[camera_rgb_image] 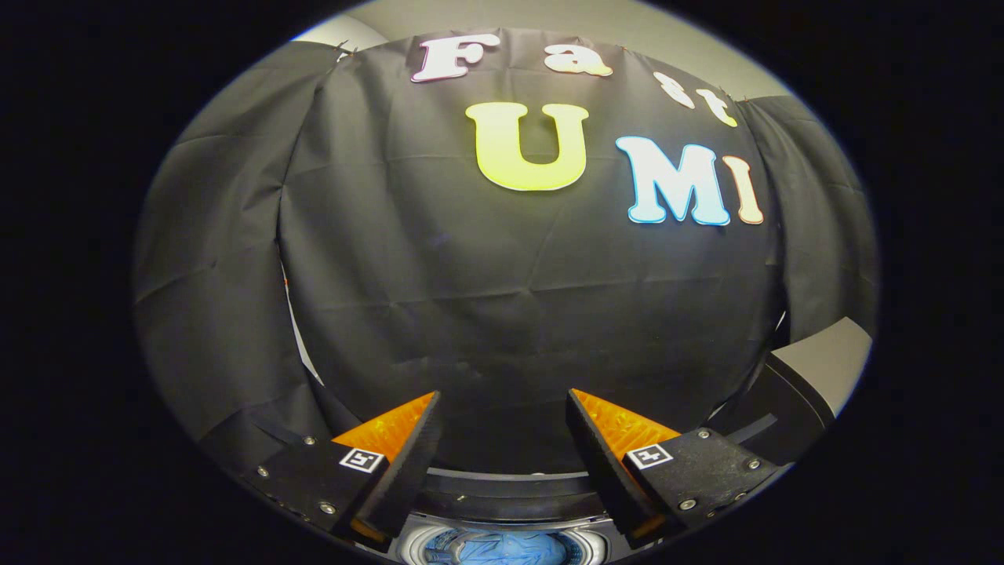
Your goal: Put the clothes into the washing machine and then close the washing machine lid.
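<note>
Washer (502, 502) sits low, under and between the fingers: dark curved rim band running across behind the fingertips, below it a light ring around the drum opening. Inside the opening, blue clothes (502, 549), bunched, lying in the drum; only the top of the pile can be seen, so can't tell how many pieces or how deep they sit. Opening looks uncovered from here. Lid (816, 373) looks to be the grey panel with a dark underside standing tilted up to the right, beyond the right finger; can't confirm it is the lid, its hinge is hidden. Gripper (502, 408) is wide open, fingers well apart, nothing between them, nothing gripped. Left finger (408, 459) and right finger (600, 463) both point forward and up, with a clear gap between the tips. Fingertips are in free air above the washer's back rim, not touching the rim, the clothes or the panel as far as I can see; the lower finger bases overlap the rim band in view, contact there can't be told. Each finger carries a small square marker tag on its mount. Beyond the fingers is the wall (486, 314), black cloth hung in creased panels, middle panel straight ahead, side panels folding back left and right. Pale ceiling strip above the cloth. Thin light gap along the left seam between panels.
</note>
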`<state>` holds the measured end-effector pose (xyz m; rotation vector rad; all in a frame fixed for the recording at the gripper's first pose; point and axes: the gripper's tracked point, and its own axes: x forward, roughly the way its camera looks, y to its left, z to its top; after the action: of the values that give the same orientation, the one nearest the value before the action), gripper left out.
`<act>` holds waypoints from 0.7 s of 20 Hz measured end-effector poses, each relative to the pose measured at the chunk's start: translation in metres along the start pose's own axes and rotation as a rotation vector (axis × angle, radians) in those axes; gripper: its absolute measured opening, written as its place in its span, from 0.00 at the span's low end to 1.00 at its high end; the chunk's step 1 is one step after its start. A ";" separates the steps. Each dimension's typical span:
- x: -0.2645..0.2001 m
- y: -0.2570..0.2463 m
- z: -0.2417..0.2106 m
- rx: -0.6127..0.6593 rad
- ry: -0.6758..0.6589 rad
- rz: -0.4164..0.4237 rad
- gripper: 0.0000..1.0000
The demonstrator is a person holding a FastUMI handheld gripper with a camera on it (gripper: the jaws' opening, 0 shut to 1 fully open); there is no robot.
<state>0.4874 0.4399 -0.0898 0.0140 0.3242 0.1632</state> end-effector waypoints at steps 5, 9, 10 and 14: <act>-0.017 -0.001 -0.006 -0.004 -0.032 0.001 0.97; -0.031 0.001 -0.012 -0.007 -0.052 0.001 0.96; -0.036 0.001 -0.012 -0.007 -0.058 0.002 0.97; -0.048 0.002 -0.020 -0.011 -0.081 0.008 0.96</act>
<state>0.4358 0.4343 -0.0933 0.0106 0.2424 0.1723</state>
